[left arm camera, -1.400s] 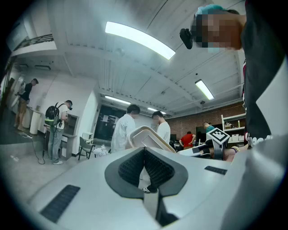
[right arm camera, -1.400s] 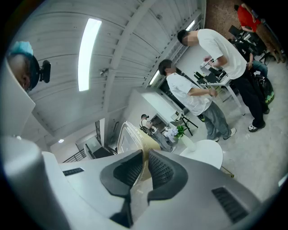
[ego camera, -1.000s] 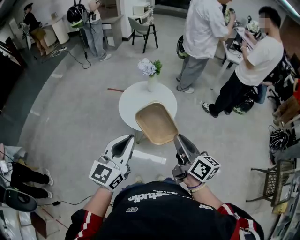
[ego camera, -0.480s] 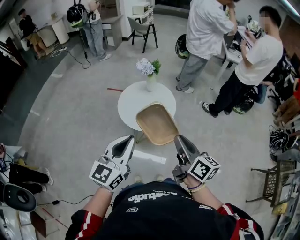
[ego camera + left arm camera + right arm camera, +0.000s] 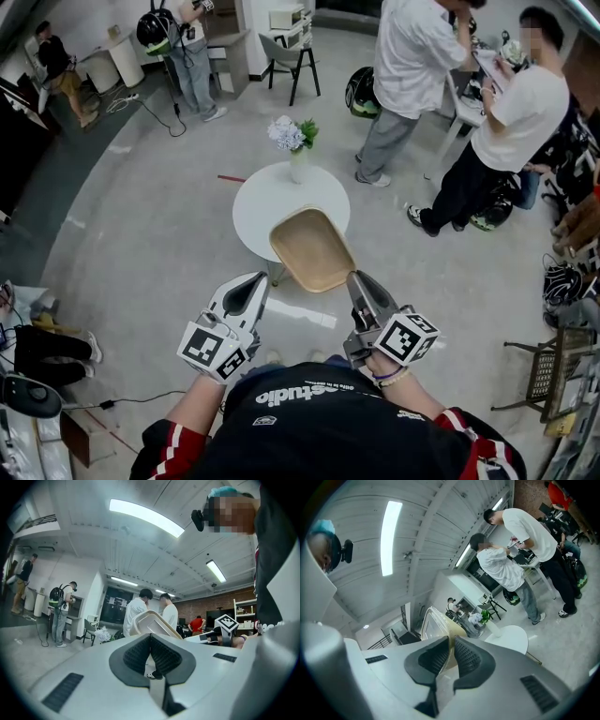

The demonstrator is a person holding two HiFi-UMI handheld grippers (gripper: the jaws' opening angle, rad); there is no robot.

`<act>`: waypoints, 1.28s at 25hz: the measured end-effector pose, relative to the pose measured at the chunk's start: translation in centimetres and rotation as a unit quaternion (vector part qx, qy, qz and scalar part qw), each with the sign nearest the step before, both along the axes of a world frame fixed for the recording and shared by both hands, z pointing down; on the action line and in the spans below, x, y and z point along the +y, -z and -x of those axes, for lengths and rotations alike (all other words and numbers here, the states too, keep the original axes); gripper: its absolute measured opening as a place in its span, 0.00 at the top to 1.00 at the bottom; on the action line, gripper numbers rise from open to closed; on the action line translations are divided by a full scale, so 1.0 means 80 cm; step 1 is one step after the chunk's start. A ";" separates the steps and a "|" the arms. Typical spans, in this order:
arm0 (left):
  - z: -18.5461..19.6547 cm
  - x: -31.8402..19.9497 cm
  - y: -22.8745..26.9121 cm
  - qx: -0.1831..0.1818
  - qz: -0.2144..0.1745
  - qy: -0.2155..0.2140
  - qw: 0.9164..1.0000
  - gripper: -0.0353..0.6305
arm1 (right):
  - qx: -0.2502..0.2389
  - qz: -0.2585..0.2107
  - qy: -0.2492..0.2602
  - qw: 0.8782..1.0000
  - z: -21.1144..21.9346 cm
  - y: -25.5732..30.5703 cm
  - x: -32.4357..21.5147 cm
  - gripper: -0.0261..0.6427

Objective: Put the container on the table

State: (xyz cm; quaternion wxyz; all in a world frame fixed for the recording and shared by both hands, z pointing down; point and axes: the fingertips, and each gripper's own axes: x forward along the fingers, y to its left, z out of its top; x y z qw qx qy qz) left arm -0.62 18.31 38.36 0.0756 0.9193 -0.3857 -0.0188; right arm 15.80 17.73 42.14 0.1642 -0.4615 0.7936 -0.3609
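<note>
A grey floor (image 5: 141,234) spread ahead of both grippers, with one round white table (image 5: 265,200) just beyond their tips. Two people in white shirts (image 5: 412,66) stood farther off, past the right gripper (image 5: 354,277). That gripper's jaws were clamped on the near rim of one beige container (image 5: 312,248), which was held up ahead of it, over the table's near edge. The left gripper (image 5: 253,281) was closed and empty. One vase of flowers (image 5: 296,142) stood at the table's far edge.

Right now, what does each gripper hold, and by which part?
The right gripper grips the tan container by its near rim, close to the right corner. The left gripper is shut and holds nothing.
</note>
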 end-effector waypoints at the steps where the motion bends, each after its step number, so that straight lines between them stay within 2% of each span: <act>1: -0.006 0.000 -0.001 -0.001 0.001 0.001 1.000 0.91 | 0.000 0.000 0.002 1.000 -0.006 -0.001 0.000 0.88; 10: -0.051 0.002 -0.001 -0.025 -0.009 0.018 0.999 0.91 | -0.010 0.006 0.019 1.000 -0.052 -0.021 -0.006 0.88; 18: -0.040 -0.012 -0.019 -0.023 0.002 0.027 0.999 0.91 | 0.005 0.001 0.026 1.000 -0.041 -0.031 -0.023 0.88; 26: -0.020 -0.083 -0.026 -0.007 0.008 0.015 1.000 0.91 | 0.015 0.013 0.013 1.000 -0.020 -0.035 -0.078 0.88; 32: 0.027 -0.172 -0.030 0.001 0.011 0.011 1.000 0.91 | 0.023 0.019 0.009 1.000 0.023 -0.036 -0.162 0.88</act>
